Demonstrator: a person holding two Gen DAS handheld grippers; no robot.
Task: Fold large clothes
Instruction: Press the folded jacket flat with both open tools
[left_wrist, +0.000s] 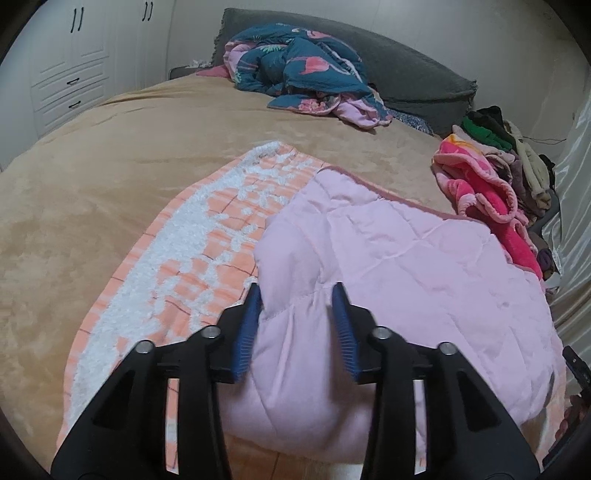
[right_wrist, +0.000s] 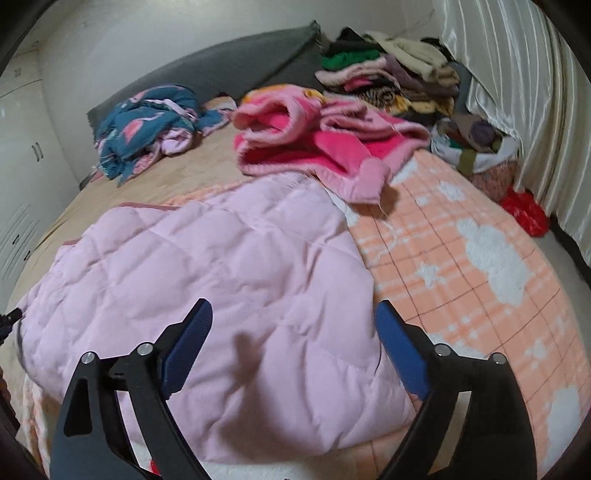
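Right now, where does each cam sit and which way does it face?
Left wrist: on the left gripper, angled down across the bed toward the grey headboard; its blue pads flank a bunched pink quilt.
Right wrist: on the right gripper, angled down toward the clothes pile and curtain; jaws wide, over the quilt.
Shared: quilt, orange plaid blanket, teal bundle, hot-pink fleece.
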